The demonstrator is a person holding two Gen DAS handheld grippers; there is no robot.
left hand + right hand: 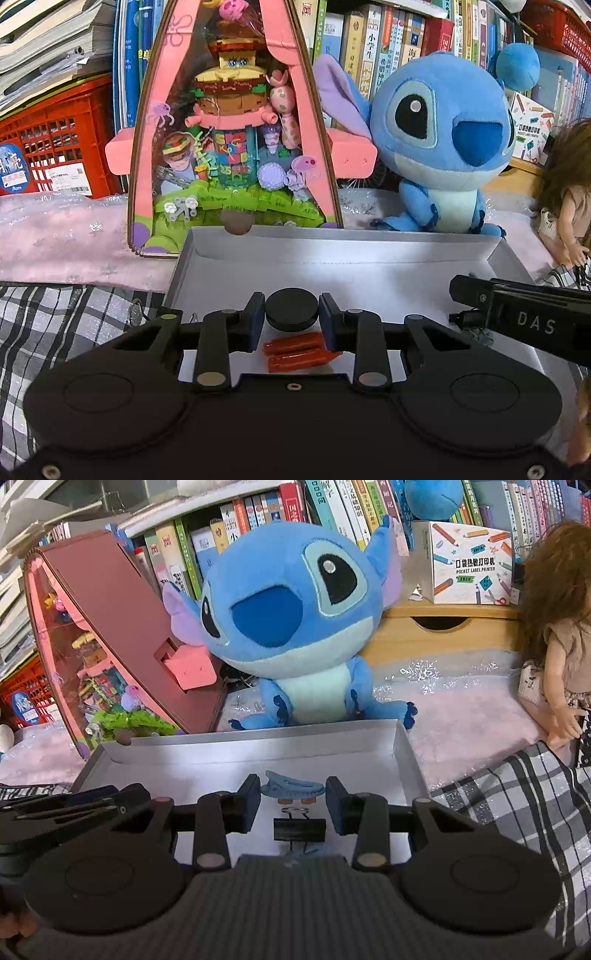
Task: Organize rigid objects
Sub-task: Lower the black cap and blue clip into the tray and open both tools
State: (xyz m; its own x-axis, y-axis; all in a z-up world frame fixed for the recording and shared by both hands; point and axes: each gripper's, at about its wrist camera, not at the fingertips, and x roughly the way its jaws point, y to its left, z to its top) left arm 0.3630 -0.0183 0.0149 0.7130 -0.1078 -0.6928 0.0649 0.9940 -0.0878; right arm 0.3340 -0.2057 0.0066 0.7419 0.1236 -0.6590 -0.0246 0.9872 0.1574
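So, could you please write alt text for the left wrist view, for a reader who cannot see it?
The left gripper holds a black disc between its fingers above a shallow white box, with two red tubes lying under it. Behind the box stand a pink display case and a blue plush toy.

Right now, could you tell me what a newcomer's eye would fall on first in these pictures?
The big blue plush toy sitting behind the white box, with the pink display case of colourful bricks to its left. In the box, the left hand-held gripper holds a black disc, and the right hand-held gripper frames a blue clip.
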